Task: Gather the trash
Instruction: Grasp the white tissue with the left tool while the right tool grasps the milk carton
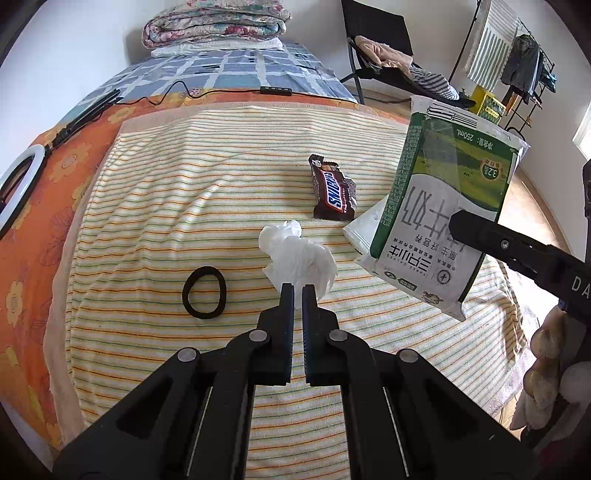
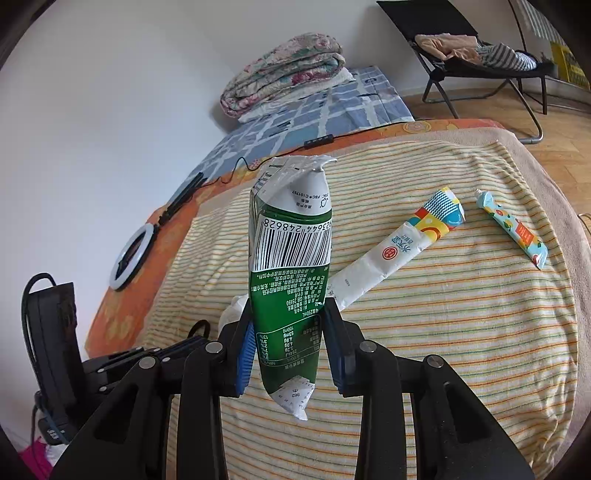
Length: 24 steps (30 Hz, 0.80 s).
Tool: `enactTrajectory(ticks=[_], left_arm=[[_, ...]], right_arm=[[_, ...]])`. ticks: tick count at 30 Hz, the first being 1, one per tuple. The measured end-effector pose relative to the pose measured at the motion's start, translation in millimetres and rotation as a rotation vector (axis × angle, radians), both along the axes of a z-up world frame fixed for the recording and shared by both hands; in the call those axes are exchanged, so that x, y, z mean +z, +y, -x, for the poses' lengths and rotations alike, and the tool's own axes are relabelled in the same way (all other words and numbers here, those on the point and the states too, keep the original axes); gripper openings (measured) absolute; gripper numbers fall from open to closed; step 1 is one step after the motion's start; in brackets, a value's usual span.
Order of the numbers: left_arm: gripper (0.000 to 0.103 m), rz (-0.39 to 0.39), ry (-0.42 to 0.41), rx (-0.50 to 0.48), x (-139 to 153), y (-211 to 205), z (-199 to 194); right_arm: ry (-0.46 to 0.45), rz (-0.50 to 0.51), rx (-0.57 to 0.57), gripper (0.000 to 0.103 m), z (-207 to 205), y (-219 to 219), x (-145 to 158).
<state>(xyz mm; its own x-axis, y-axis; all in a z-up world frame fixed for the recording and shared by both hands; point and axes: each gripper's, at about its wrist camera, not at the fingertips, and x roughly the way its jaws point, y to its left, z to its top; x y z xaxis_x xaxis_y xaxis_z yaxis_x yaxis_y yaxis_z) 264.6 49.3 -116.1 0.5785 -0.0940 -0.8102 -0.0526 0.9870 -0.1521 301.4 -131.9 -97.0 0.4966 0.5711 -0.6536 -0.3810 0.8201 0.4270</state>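
My right gripper (image 2: 287,317) is shut on a crushed green and white milk carton (image 2: 291,266) and holds it above the striped towel; the carton also shows at the right of the left wrist view (image 1: 443,206). My left gripper (image 1: 298,291) is nearly shut and empty, its tips just short of a crumpled white tissue (image 1: 299,254). A Snickers wrapper (image 1: 334,192) lies beyond the tissue. A white tube (image 2: 399,247) and a smaller colourful tube (image 2: 513,229) lie on the towel in the right wrist view.
A black hair tie (image 1: 204,292) lies left of the tissue. A ring light (image 1: 18,184) and cable (image 1: 177,88) lie on the orange sheet. Folded quilts (image 1: 218,26) sit at the bed's far end. A folding chair (image 2: 480,48) with clothes stands on the wooden floor.
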Motion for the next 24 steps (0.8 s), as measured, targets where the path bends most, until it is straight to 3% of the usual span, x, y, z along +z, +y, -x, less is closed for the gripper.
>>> enactTrajectory(ticks=[2,4,5,6,7,9,16,17,19,24], left_arm=[[0.002,-0.003,-0.029,-0.01,5,-1,6],[0.002,-0.062,-0.059,-0.017,9,-7,7],[0.009,-0.055,-0.05,-0.023,8,-8,4],[0.032,-0.036,-0.032,-0.025,6,-8,-2],[0.062,-0.023,-0.016,-0.013,3,-7,-6],[0.07,-0.004,-0.009,0.012,-2,-6,-15],[0.068,-0.003,0.046,0.037,-29,-2,-40],[0.065,0.004,0.054,0.04,-32,-1,-42],[0.038,0.011,0.071,0.04,-38,0,-45],[0.029,0.034,0.059,0.031,-38,-1,-38]], right_arm=[[-0.015,0.033,0.008,0.032,9,-2,4],[-0.022,0.053,0.009,0.032,19,-5,6],[-0.019,0.053,0.007,0.032,22,-7,7],[-0.014,0.051,0.001,0.032,25,-10,8],[-0.009,0.047,-0.006,0.032,28,-13,9],[-0.009,0.047,-0.019,0.032,34,-19,12],[-0.019,0.081,-0.045,0.032,48,-38,21],[-0.017,0.084,-0.048,0.032,48,-40,21],[-0.009,0.089,-0.055,0.032,48,-43,19],[0.007,0.102,-0.057,0.032,47,-42,13]])
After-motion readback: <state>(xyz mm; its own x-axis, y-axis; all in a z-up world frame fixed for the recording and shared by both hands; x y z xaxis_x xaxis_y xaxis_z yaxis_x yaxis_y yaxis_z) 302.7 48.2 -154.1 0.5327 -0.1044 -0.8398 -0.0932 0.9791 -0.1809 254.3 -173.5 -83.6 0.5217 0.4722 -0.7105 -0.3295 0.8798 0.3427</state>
